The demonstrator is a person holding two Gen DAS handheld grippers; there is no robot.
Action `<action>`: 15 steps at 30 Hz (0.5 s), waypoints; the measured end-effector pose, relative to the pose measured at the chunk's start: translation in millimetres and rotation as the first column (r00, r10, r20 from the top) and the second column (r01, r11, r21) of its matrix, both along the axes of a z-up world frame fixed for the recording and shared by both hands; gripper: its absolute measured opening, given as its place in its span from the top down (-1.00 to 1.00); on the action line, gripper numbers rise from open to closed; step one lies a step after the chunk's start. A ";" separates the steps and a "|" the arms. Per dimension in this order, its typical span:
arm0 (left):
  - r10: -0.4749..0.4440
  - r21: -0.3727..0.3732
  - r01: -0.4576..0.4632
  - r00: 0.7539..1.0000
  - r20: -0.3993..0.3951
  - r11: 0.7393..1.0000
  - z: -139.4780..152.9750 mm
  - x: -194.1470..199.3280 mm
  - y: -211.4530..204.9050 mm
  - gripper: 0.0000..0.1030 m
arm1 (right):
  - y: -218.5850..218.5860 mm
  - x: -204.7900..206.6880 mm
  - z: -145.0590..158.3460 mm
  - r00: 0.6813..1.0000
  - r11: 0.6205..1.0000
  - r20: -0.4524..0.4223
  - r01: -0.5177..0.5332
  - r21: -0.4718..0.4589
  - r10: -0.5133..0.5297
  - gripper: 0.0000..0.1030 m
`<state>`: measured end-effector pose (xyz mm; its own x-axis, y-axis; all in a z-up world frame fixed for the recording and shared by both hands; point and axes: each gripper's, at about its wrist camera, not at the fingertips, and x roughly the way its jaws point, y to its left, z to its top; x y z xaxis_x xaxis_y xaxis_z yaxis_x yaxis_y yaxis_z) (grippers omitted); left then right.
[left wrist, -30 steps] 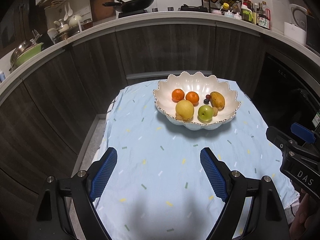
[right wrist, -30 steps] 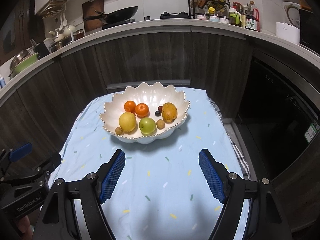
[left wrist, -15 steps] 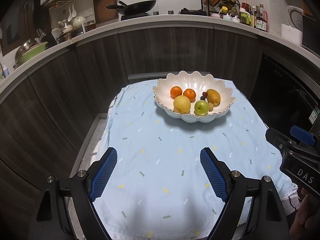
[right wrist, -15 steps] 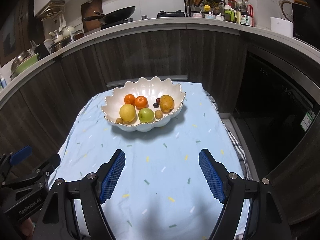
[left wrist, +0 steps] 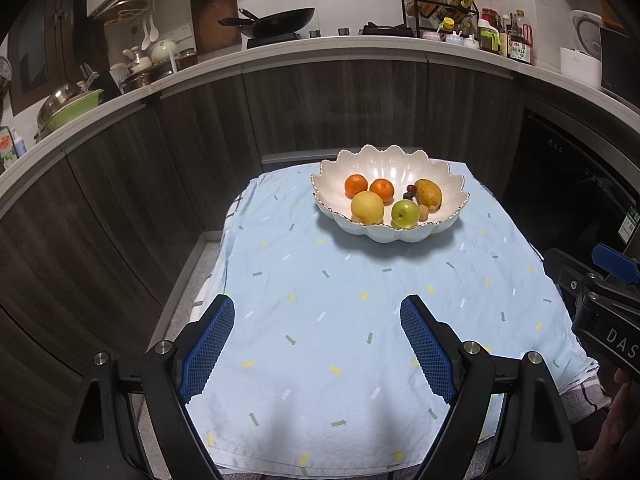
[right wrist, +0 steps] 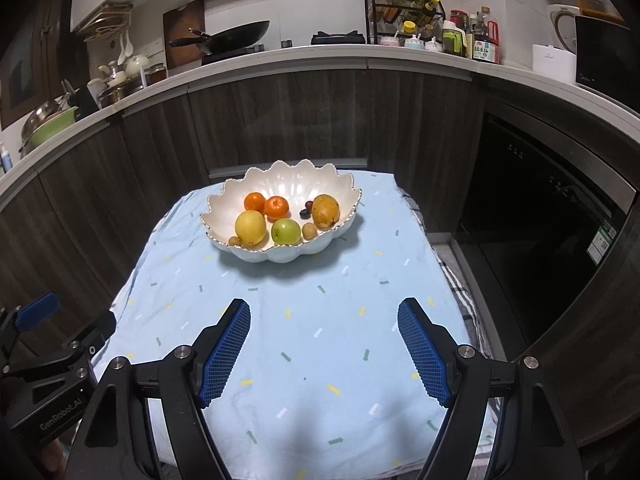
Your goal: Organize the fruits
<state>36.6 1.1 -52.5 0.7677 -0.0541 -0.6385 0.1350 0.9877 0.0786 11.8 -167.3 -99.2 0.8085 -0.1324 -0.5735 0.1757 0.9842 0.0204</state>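
Resting on speckled blue cloth (left wrist: 360,320), scalloped glossy bowl (left wrist: 448,184) of round fruits (left wrist: 367,207), left gripper (left wrist: 317,338) and right gripper (right wrist: 324,340) both spread apart.

1. White scalloped bowl (left wrist: 452,210) sits at the table's twelve o'clock end.
2. Two oranges (left wrist: 356,185) lie in it at ten o'clock.
3. Yellow pear (left wrist: 367,207) and green apple (left wrist: 405,213) lie at six.
4. Mango (left wrist: 429,193) lies at three, dark grapes (left wrist: 409,192) beside it.
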 end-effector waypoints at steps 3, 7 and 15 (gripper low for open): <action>0.010 -0.004 -0.010 1.000 0.003 1.000 0.1 -2.6 1.4 -0.70 | -0.8 -1.9 0.4 1.000 1.000 0.003 0.007 -0.002 -0.007 -0.50; 0.012 -0.006 -0.012 1.000 0.008 1.000 0.8 -4.2 1.9 -0.70 | -1.1 -3.7 0.7 1.000 1.000 0.004 0.013 0.001 -0.013 -0.54; 0.010 -0.010 -0.010 1.000 0.001 1.000 -0.6 -3.0 1.9 -0.70 | -1.6 -2.3 -0.4 1.000 1.000 -0.007 0.014 0.004 -0.014 -0.54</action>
<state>33.6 3.1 -53.2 0.7688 -0.0527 -0.6374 0.1253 0.9897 0.0692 9.6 -168.8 -99.6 0.8025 -0.1413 -0.5797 0.1894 0.9816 0.0229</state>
